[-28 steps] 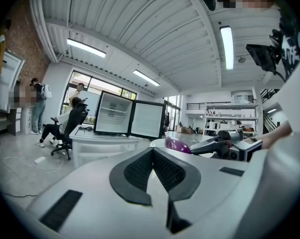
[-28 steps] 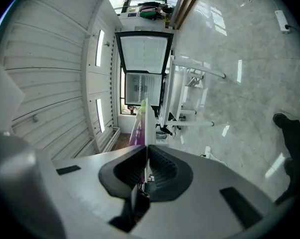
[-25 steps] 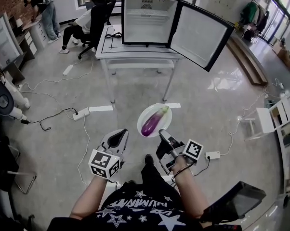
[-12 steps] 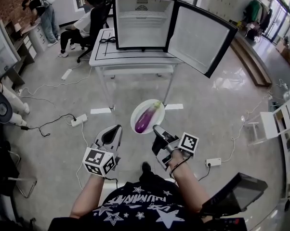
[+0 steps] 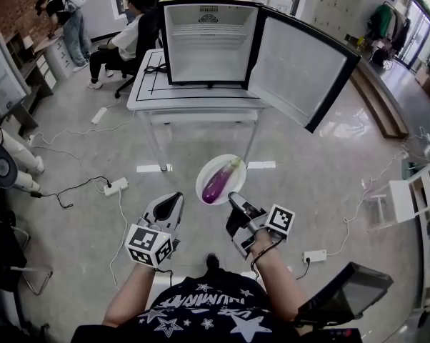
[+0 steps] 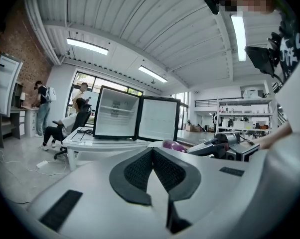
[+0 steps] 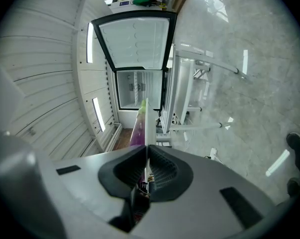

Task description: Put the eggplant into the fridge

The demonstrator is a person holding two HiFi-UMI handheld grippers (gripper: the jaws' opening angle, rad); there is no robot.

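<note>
L tool [image 5: 176, 199] closed, nothing in it, held low over the floor [image 5: 93, 156]. Just right of it: white plate [image 5: 209, 171] w/ purple eggplant [image 5: 221, 181] lying across it, green stem end pointing away from the person. R tool [image 5: 233, 199] clamped on plate's near rim, holding it in the air. Ahead, well apart: fridge [image 5: 204, 45] on counter [image 5: 193, 97], door [image 5: 301, 66] open to the right.
</note>
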